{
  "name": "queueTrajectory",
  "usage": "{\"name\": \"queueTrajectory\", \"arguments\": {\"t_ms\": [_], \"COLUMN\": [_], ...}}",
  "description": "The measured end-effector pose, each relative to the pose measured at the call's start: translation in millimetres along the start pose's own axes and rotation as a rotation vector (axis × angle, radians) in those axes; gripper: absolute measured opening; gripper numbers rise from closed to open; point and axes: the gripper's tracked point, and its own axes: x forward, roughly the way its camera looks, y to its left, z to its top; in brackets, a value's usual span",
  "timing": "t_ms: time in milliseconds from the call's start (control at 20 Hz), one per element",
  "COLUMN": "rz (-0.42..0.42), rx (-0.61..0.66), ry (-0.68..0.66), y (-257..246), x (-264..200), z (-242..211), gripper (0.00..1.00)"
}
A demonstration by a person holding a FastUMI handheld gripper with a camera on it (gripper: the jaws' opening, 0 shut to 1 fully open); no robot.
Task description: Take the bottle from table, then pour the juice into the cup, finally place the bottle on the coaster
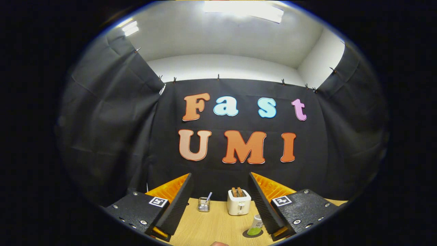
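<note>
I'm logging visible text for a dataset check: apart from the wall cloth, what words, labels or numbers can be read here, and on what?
Nothing can be quoted.
Bottle label: too small to read.
Toaster front mark: blurred.
Square markers on the open, empty tool: patterns, no words.

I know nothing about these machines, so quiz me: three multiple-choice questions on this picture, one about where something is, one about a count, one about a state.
1. Where does the bottle stand?
A. on a dark coaster near the right finger
B. on top of the toaster
C. inside the glass cup

2. How many slices stick out of the toaster?
A. none
B. two
C. five

3. How do the gripper's jaws stand?
A. shut on the bottle
B. shut on the cup
C. open, holding nothing

Answers: 1 A, a dark disc lies under it; 2 B, two brown slices show; 3 C, bare table lies between the fingers.
</note>
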Motion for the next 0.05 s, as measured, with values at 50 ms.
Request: {"name": "queueTrajectory", "arguments": {"t_ms": [50], "rz": [0.004], "rx": [0.002], "ry": [0.002], "y": [0.6], "x": [-0.6], "z": [-0.6], "gripper": [0.95]}}
